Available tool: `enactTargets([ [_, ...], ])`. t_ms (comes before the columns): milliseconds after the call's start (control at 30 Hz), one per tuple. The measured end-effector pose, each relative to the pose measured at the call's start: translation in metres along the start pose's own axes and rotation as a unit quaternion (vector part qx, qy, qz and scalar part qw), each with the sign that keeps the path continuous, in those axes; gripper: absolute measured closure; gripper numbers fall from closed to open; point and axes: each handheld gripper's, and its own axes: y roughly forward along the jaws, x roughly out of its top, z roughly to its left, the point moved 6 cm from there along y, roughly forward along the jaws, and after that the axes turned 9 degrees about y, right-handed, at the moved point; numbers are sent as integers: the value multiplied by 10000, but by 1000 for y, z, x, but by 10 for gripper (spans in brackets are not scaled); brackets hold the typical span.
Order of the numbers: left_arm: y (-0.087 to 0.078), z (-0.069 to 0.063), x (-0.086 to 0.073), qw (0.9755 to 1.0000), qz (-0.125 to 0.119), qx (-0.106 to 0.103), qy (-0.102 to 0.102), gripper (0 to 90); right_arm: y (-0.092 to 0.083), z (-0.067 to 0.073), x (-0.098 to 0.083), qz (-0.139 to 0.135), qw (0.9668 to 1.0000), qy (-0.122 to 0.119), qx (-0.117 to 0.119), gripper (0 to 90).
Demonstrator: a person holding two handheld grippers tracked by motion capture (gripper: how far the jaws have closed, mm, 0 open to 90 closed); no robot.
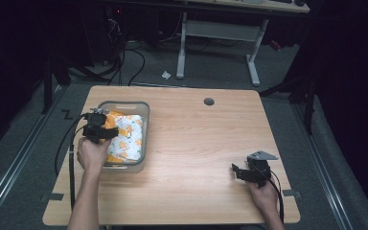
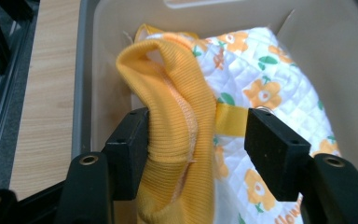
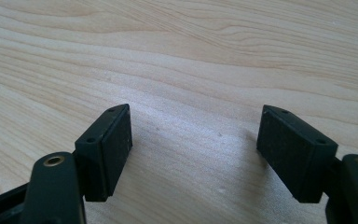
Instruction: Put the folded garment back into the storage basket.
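Table carries a bin at far left holding the garment, soft, light and floppy; grip its thick yellow ribbed hem. Left gripper jaws stand apart astride that hem, unclamped. Right gripper jaws stand apart, empty, near right.

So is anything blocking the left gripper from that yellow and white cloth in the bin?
Nothing visible does. The left gripper is open, with the cloth's yellow ribbed fold already between its jaws inside the grey bin.
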Motion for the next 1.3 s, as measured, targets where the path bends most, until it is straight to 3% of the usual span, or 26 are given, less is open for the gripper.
enactTargets([
  [167, -9, -3, 4, 9997, -234, -46, 20, 409, 0, 0, 0, 1, 10000, 0, 0, 267],
  [400, -17, -13, 8, 9984, -467, -316, 20, 412, 0, 0, 0, 0, 10000, -1, 0, 267],
  [567, -25, -28, 14, 9955, -740, -582, 73, 403, 0, 0, 0, 5, 10000, -2, 3, 267],
  [600, -29, -34, 17, 9940, -848, -682, 85, 401, 0, 0, 0, 5, 10000, -2, 3, 267],
  [733, -32, -44, 18, 9921, -931, -824, 159, 395, 0, 0, 0, 0, 10000, 0, 0, 267],
  [933, -41, -57, 20, 9890, -1091, -964, 247, 392, 0, 0, 0, 0, 10000, -1, 0, 266],
  [1100, -49, -69, 23, 9849, -1269, -1145, 272, 384, 0, 0, 0, 8, 10000, 2, 5, 267],
  [1300, -53, -77, 24, 9828, -1341, -1237, 297, 373, 0, 0, 0, -1, 10000, -1, 1, 267],
])
